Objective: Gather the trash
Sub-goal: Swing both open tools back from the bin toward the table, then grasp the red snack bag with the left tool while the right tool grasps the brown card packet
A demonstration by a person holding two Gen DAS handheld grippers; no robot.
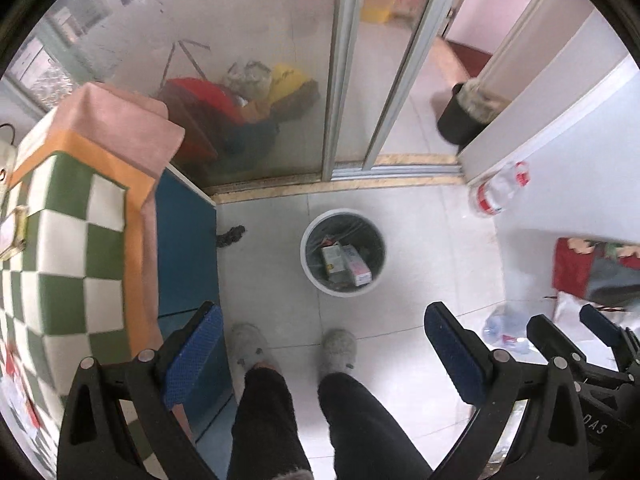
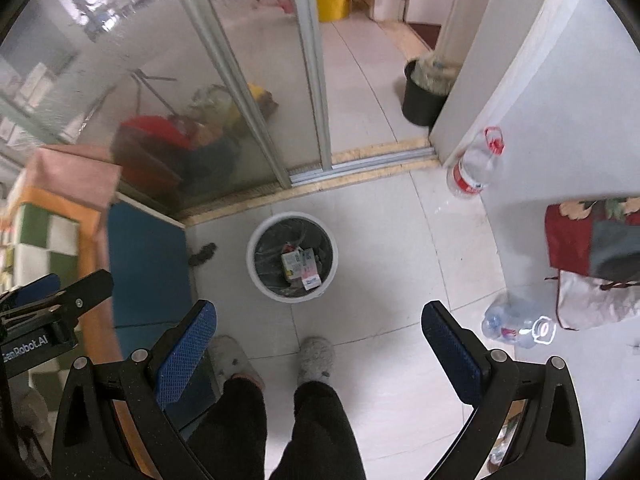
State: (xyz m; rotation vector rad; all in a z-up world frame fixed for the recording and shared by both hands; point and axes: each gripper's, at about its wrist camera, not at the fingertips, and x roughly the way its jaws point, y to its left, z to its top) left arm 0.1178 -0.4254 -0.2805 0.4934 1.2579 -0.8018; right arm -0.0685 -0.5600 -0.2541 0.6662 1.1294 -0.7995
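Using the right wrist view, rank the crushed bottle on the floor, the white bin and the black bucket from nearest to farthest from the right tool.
1. Crushed bottle: floor, just right of the right tool.
2. White bin: floor ahead, centre.
3. Black bucket: beyond the door track, upper right.

I see a pale tiled floor (image 2: 380, 220) running up to a sliding glass door (image 2: 168, 92) with aluminium frames and a yellowish threshold strip (image 2: 360, 160). A white wall (image 2: 552, 112) stands on the right; on the left, a green-and-white checked cloth (image 1: 68, 232) covers a blue cabinet (image 1: 186, 248)
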